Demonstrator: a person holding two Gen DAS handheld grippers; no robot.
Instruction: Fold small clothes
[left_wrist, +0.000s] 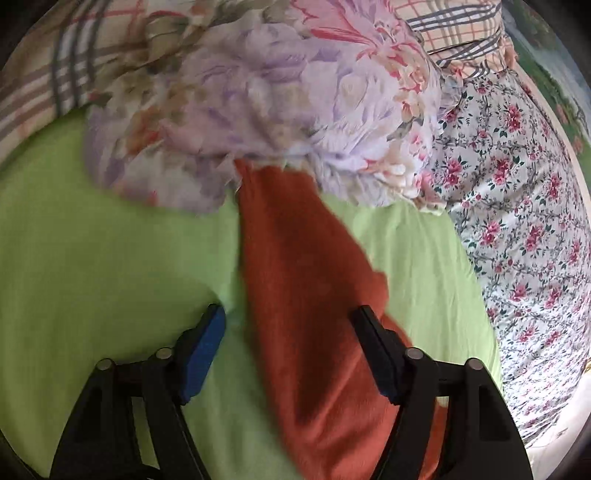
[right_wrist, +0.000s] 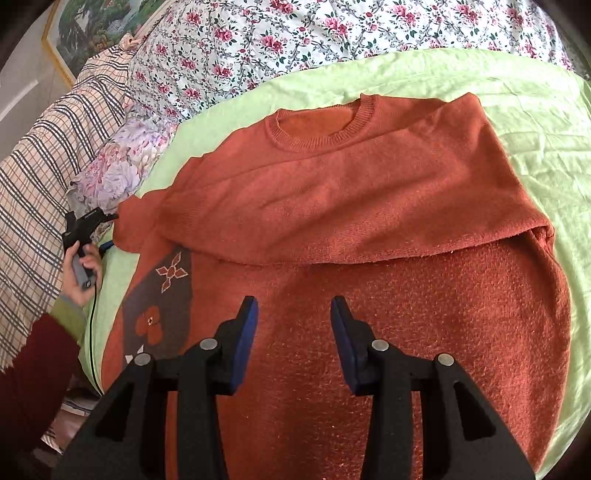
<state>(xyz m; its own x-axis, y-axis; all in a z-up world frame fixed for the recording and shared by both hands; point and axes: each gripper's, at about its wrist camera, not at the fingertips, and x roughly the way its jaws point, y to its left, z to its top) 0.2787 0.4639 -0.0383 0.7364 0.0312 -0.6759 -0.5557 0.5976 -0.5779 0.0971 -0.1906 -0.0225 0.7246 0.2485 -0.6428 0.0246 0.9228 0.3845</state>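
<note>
With both tongs (left_wrist: 288, 325) (right_wrist: 293, 314) gaping and gripping nothing, we risk the sweater's (right_wrist: 369, 206) folded sleeve (left_wrist: 295, 240) sliding loose.

Green sheet (right_wrist: 535, 122), floral bedding (right_wrist: 295, 33), framed painting (right_wrist: 85, 33)

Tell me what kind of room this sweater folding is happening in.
Most likely a bedroom, with the work done on a bed. The orange sweater lies on a green sheet over floral bedding, a plaid quilt is bunched alongside, and a framed picture leans behind.
</note>
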